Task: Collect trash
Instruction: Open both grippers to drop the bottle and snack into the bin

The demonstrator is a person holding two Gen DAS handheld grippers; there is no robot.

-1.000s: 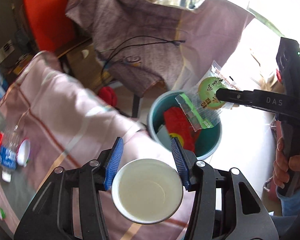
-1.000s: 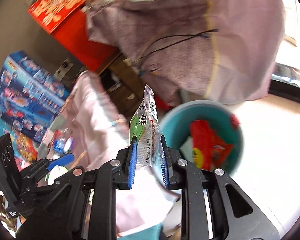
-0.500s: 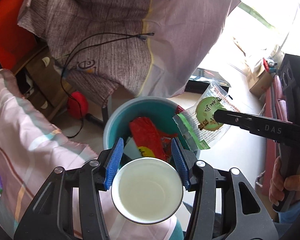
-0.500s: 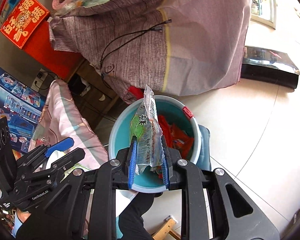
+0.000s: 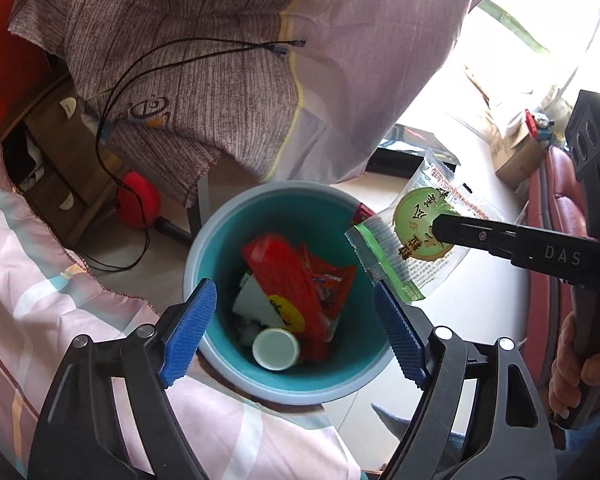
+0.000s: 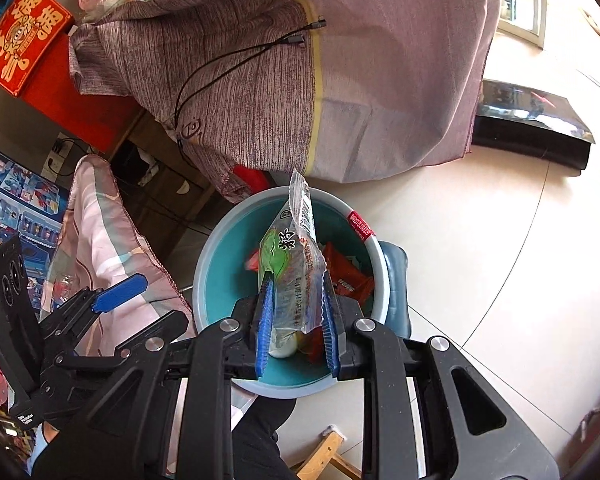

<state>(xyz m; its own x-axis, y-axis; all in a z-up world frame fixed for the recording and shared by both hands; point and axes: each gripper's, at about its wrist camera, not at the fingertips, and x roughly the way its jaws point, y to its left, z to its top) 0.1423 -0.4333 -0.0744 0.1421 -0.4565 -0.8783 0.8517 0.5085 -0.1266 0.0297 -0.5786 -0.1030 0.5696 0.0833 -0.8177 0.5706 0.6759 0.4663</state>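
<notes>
The left tool (image 5: 292, 316) hangs over the teal bin (image 5: 204, 264) on the floor, its blue jaws opening wide with nothing pressed between them. Straight below, a white paper cup (image 5: 276, 348) lies in the bin among red wrappers (image 5: 300, 280). The right tool (image 6: 296, 320) is pinched nearly closed on a clear green-printed snack packet (image 6: 296, 264), holding it upright just above the bin's rim. A pink striped cloth (image 5: 40, 300) drapes beside the bin, a mauve cloth (image 5: 228, 80) hangs behind, and a black cable (image 5: 148, 68) trails across it.
</notes>
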